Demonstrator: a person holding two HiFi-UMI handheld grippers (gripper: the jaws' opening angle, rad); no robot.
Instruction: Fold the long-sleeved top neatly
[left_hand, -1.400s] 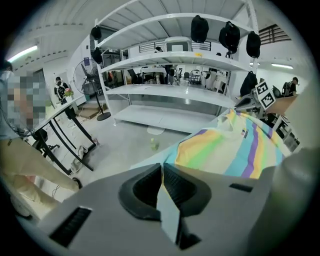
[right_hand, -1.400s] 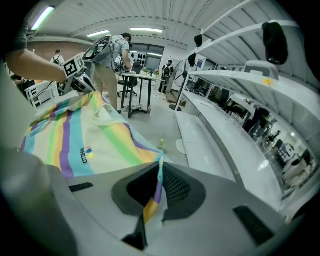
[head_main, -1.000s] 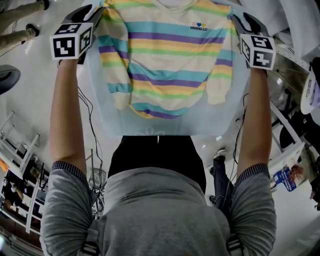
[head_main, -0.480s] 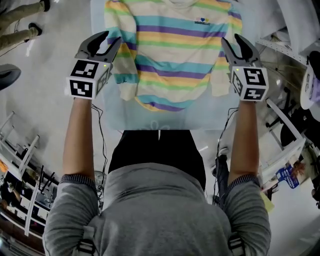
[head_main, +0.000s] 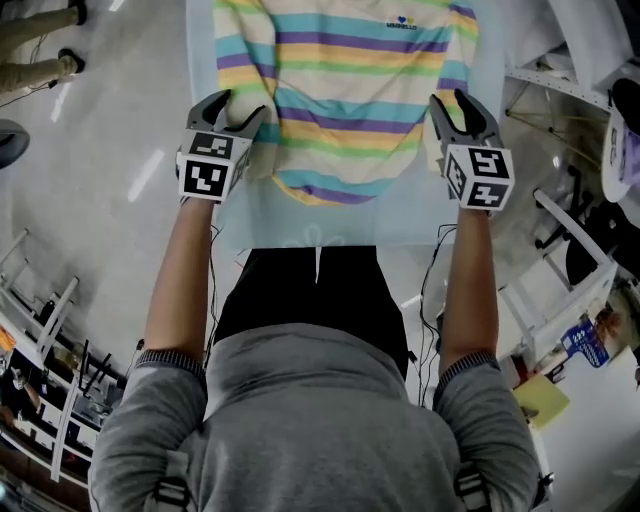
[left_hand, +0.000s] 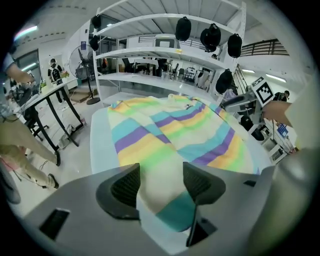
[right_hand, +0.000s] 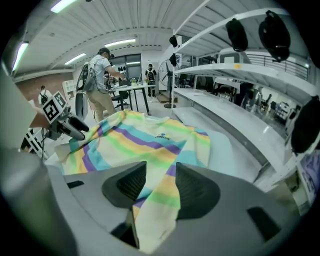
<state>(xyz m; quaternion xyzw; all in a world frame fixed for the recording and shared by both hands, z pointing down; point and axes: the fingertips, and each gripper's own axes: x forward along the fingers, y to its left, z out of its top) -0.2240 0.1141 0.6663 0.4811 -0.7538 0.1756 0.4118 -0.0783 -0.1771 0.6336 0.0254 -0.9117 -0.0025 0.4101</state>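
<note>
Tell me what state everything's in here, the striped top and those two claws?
striped top, spread flat on the table, front up, unfolded
left gripper, open around a sleeve cuff, jaws just been opening, not pinching
right gripper, open around the other sleeve, jaws just been opening, not pinching

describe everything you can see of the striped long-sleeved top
A long-sleeved, knit-looking top, cream with teal, purple, yellow and green stripes and a small chest logo. It lies flat, front up, on a pale table, sleeves laid along its sides. The left tongs and right tongs, whose jaws have just been opening, each straddle a sleeve end without clamping it.
</note>
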